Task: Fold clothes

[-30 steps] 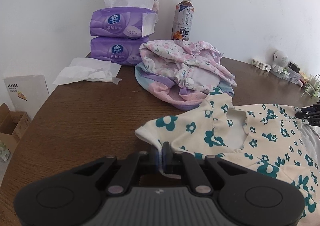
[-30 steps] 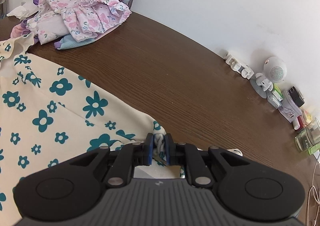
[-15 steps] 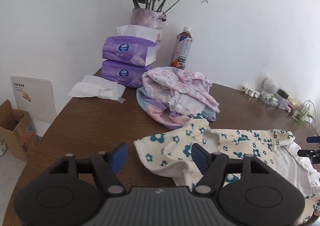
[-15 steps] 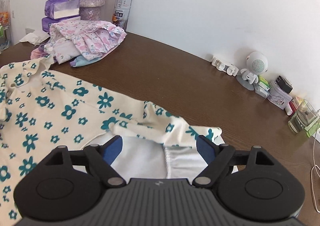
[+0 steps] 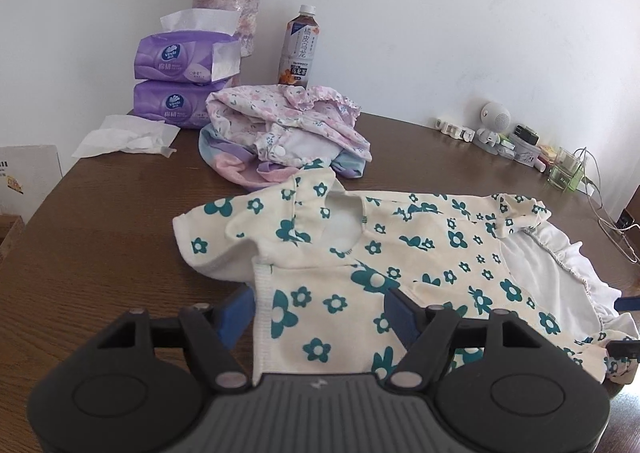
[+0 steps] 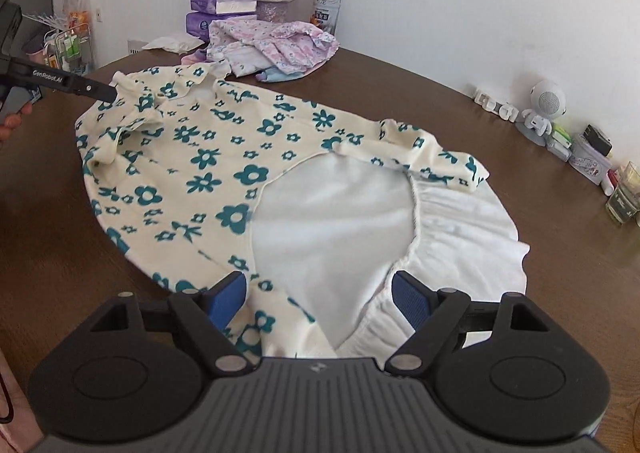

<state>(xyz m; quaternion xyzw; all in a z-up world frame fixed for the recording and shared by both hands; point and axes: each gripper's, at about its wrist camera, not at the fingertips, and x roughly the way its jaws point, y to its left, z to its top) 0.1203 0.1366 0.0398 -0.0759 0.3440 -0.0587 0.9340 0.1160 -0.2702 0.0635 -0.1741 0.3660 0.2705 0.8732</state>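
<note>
Here the flowered dress (image 5: 400,249) lies flat between both grippers' jaws; left wide apart, right closing, neither gripping it.

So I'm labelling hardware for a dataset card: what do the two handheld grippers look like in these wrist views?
Both match: the left gripper and right gripper each have a matte black plastic body with two round discs, a ribbed grey centre panel, angled black linkage arms with silver pivot pins, and blue ribbed finger pads. In the right wrist view, the left gripper's black finger carries white "CenRobot.AI" lettering. No cables or sleeves are clearly visible.
</note>
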